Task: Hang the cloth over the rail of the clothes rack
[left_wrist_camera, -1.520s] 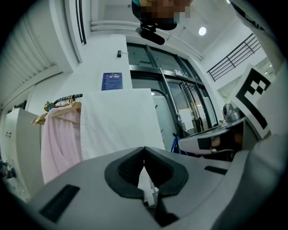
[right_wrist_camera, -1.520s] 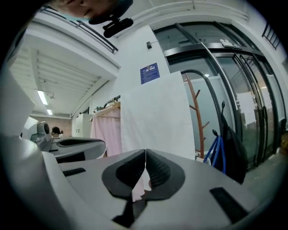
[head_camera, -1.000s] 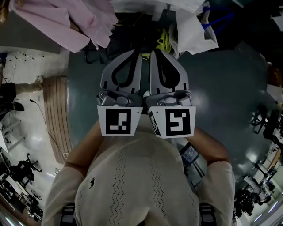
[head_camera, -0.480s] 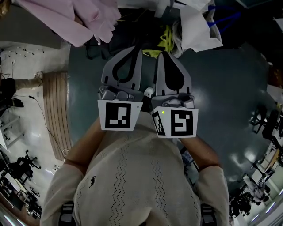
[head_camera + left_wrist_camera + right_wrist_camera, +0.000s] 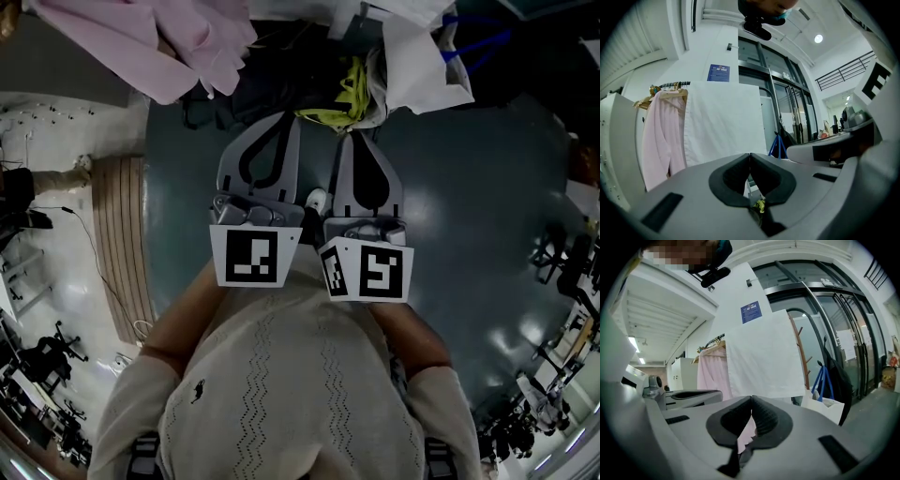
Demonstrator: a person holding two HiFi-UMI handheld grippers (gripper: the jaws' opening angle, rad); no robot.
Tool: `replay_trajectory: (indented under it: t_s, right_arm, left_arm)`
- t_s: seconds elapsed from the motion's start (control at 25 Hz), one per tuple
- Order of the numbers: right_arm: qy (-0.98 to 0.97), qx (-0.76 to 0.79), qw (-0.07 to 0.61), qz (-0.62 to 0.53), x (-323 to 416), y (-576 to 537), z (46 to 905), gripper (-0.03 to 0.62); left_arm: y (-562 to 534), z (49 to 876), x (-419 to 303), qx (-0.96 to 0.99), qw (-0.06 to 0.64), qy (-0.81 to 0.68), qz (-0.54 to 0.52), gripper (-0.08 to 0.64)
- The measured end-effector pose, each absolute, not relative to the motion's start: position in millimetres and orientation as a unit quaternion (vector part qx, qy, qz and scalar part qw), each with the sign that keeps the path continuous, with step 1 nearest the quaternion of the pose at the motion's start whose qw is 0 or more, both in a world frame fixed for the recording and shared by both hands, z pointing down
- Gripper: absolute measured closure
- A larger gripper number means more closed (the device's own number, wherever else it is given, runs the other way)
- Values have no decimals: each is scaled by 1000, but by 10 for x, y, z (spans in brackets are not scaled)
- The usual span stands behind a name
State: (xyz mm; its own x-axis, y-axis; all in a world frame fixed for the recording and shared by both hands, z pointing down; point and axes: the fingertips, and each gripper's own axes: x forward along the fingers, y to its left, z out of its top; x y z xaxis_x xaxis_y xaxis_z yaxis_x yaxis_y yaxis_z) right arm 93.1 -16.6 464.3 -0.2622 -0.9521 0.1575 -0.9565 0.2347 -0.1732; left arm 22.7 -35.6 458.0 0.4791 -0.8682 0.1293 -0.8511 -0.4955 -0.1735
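A white cloth (image 5: pixel 724 122) hangs flat over the rail of the clothes rack, and it shows in the right gripper view too, the white cloth (image 5: pixel 761 357). Beside it a pink shirt (image 5: pixel 658 136) hangs on a wooden hanger from the rail (image 5: pixel 672 85). My left gripper (image 5: pixel 285 118) and right gripper (image 5: pixel 360 137) point side by side toward the rack, well short of the cloth. The left gripper (image 5: pixel 749 154) is shut with nothing between its pads. The right gripper (image 5: pixel 751 397) is shut and empty as well.
A white bag with blue handles (image 5: pixel 826 399) stands right of the rack by a wooden coat stand (image 5: pixel 799 348). In the head view the pink shirt (image 5: pixel 159 42), something yellow (image 5: pixel 342 98) and dark items lie ahead on the dark floor. A slatted wooden board (image 5: pixel 122 244) lies left.
The right gripper has sunk and drawn back a little to the right, rolling slightly, so a gap opened between the two grippers. The left gripper shifted only a little. Both stayed shut.
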Motion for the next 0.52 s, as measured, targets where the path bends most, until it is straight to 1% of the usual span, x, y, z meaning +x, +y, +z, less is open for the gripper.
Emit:
replay_trajectory:
  t_s: [0.32, 0.52]
  right_arm:
    - [-780, 615, 20, 112, 946, -163, 4675, 575]
    - [-770, 624, 27, 131, 973, -178, 4806, 575]
  left_arm:
    - [-362, 4625, 210, -858, 31, 505, -94, 548]
    - [-368, 4681, 210, -858, 35, 501, -107, 548]
